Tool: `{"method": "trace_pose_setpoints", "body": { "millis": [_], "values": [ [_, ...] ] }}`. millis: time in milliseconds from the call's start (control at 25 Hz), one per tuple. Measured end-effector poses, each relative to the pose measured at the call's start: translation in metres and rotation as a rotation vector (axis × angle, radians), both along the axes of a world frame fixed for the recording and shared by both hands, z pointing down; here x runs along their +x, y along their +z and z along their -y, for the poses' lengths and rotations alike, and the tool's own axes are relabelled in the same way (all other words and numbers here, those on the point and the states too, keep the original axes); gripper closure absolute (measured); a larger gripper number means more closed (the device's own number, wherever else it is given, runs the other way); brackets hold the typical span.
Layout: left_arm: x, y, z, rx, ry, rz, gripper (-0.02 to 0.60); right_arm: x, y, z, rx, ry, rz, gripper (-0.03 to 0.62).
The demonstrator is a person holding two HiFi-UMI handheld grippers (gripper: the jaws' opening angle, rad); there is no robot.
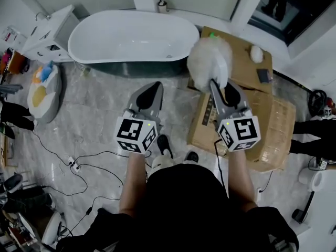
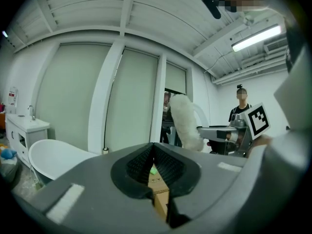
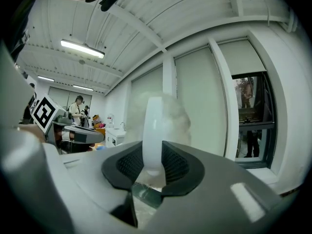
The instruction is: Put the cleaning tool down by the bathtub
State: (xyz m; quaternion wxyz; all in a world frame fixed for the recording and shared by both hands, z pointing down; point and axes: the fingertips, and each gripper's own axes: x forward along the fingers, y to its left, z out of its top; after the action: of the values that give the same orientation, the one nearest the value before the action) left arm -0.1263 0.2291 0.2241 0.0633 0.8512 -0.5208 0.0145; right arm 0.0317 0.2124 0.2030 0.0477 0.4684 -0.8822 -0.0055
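The cleaning tool (image 1: 210,62) is a fluffy white brush head on a white handle (image 3: 153,135). My right gripper (image 1: 219,86) is shut on that handle and holds the brush upright over the cardboard boxes, right of the bathtub. The fluffy head (image 3: 168,118) rises just beyond the jaws. The white oval bathtub (image 1: 134,38) with a dark base stands at the back of the marble floor. My left gripper (image 1: 149,96) hangs shut and empty in front of the tub, its jaws pressed together (image 2: 152,167). From the left gripper view the brush (image 2: 185,123) shows to the right.
Two cardboard boxes (image 1: 262,125) lie right of the tub. A white vanity (image 1: 50,35) stands at the left, a round toy-filled cushion (image 1: 44,91) below it. Cables and a power strip (image 1: 73,164) trail over the floor. A person (image 2: 241,108) stands beyond.
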Motion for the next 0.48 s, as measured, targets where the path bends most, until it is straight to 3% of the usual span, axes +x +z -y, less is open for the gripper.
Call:
{"method": "trace_pose_setpoints", "body": {
  "millis": [480],
  "values": [
    [-0.063,0.001,0.067,-0.014,0.101,0.004,0.583,-0.050,0.005,0.054,-0.022,0.139,-0.003,0.493]
  ]
}}
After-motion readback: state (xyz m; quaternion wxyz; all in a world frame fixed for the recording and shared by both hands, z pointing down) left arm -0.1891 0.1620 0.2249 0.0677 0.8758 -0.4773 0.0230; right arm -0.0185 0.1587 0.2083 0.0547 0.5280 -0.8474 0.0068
